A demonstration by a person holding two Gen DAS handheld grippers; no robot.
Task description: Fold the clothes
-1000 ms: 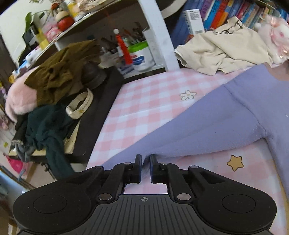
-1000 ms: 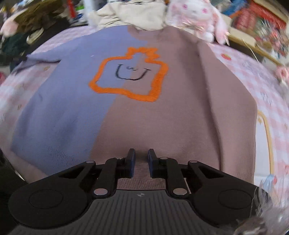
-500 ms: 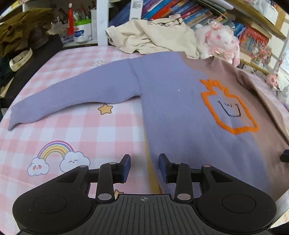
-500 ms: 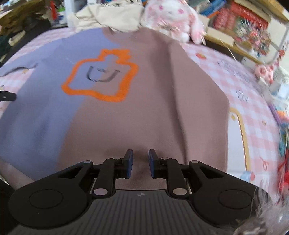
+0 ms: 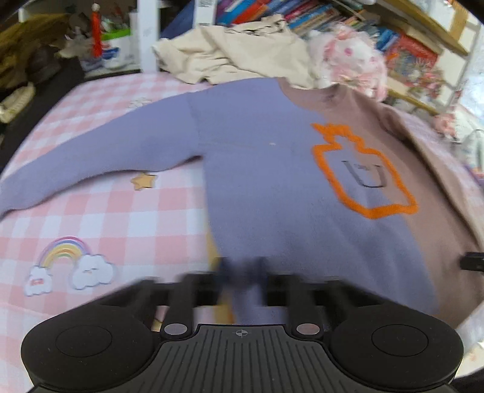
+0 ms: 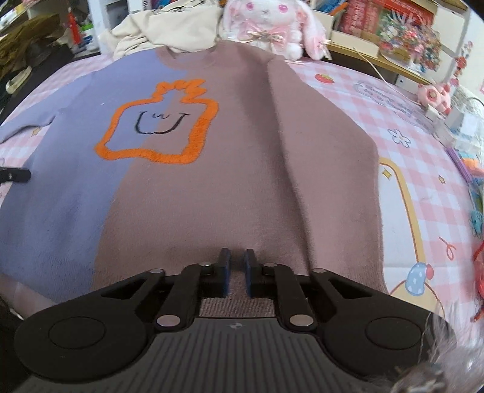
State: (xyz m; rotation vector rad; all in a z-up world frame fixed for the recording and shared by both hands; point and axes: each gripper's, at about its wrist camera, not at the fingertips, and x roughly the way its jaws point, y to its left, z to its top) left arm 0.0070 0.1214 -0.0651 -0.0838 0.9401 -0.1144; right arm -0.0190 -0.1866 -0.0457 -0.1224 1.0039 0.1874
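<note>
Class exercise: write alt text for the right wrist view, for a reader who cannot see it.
The right gripper pinches the bottom hem of a purple and mauve sweater lying flat on a pink checked sheet, right sleeve folded in. A pink plush rabbit sits beyond the collar.

The left claw [image 5: 240,279] swung from the lilac sleeve's cuff to the sweater [image 5: 272,181] near hem and closed on its lilac corner. The right claw [image 6: 235,272] closed on the brown hem edge.
</note>
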